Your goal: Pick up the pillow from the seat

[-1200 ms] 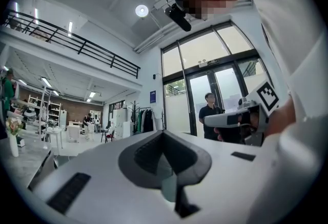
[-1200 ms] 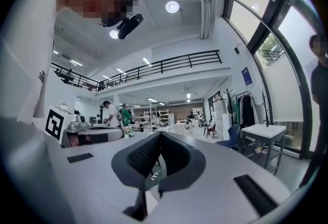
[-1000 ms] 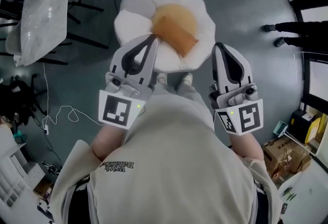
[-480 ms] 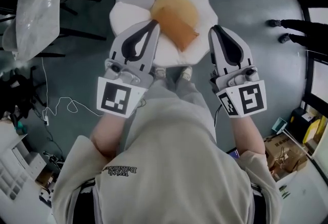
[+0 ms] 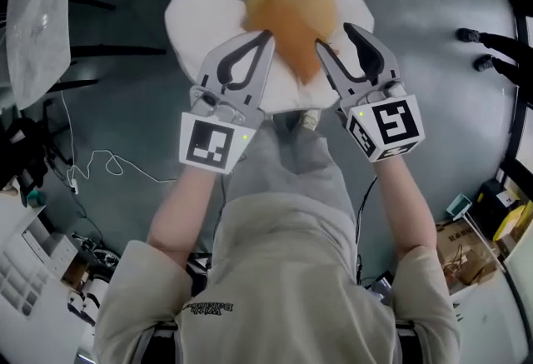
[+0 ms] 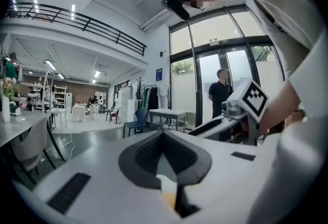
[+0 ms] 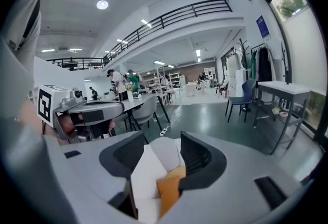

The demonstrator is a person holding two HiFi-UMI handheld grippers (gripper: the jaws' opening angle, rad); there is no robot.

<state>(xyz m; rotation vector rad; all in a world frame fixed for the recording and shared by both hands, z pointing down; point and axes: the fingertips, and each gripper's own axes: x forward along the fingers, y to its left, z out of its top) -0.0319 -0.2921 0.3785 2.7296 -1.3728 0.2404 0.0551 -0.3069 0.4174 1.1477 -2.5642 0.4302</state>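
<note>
Jaws of the right hand-held gripper (image 5: 337, 39) are opening astride the fried-egg pillow (image 5: 212, 8), its rim between them, probably to pinch it; the left hand-held gripper (image 5: 265, 39) hovers closed and empty alongside.

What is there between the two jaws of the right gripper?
The pillow, white and orange, lies between the jaws of the right gripper, which are opening. The right gripper view shows it.

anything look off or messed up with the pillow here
Nothing spilled or damaged. The pillow looks rumpled: its orange centre runs to a creased point at the near edge, where the right hand-held gripper, jaws opening, has fabric between them.
</note>
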